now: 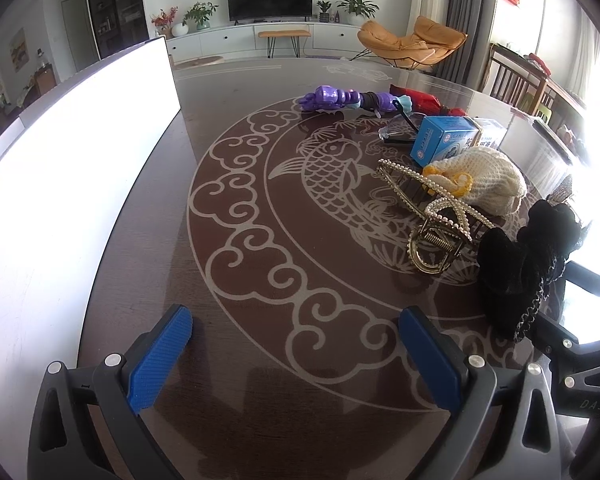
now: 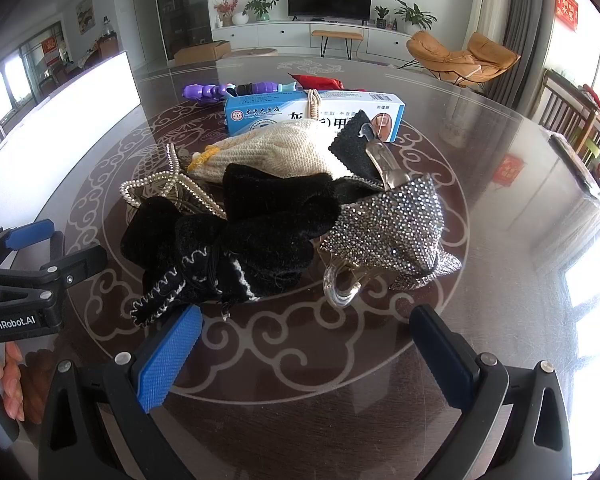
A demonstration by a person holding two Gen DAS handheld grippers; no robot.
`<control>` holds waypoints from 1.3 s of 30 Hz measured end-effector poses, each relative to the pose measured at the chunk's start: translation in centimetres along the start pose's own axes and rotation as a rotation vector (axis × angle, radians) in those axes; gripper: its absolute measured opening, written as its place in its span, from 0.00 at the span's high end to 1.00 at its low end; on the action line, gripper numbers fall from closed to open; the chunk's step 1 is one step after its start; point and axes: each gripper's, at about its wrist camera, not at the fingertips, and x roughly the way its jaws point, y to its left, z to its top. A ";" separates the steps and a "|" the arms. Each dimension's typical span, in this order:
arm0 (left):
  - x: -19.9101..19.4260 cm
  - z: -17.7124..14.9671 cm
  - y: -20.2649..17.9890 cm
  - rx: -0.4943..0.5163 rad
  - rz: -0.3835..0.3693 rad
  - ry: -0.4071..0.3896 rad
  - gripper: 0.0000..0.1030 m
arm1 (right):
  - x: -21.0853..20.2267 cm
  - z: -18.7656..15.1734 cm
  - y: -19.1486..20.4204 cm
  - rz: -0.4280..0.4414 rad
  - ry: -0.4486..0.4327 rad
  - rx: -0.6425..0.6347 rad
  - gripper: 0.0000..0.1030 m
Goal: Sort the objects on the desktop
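Note:
A pile of small objects lies on the dark glass table (image 1: 284,360). In the right wrist view a black velvet bow (image 2: 240,232) and a rhinestone hair clip (image 2: 396,224) lie just ahead of my open, empty right gripper (image 2: 304,336). Behind them are a cream knitted item (image 2: 268,152), a pearl hair claw (image 2: 168,184), a blue-and-white medicine box (image 2: 312,110) and a purple toy (image 2: 220,90). My left gripper (image 1: 296,340) is open and empty over bare table, left of the pearl claw (image 1: 432,216), the bow (image 1: 520,264) and the box (image 1: 444,138).
A large white panel (image 1: 60,184) stands along the table's left side. A red packet (image 1: 416,98) and glasses (image 1: 400,128) lie at the back of the pile. The left gripper's body (image 2: 24,280) shows at the left of the right wrist view. Chairs stand beyond the right edge.

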 end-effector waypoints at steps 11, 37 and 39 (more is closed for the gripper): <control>0.2 0.1 0.0 -0.001 0.003 -0.001 0.00 | 0.0 0.0 0.0 -0.001 -0.001 -0.001 0.00; 0.2 0.1 -0.1 -0.001 0.002 -0.002 0.00 | 0.0 0.0 0.0 -0.001 -0.001 -0.001 0.00; 0.3 0.1 -0.1 -0.001 0.002 -0.002 0.00 | 0.0 -0.1 0.0 -0.001 -0.001 -0.001 0.00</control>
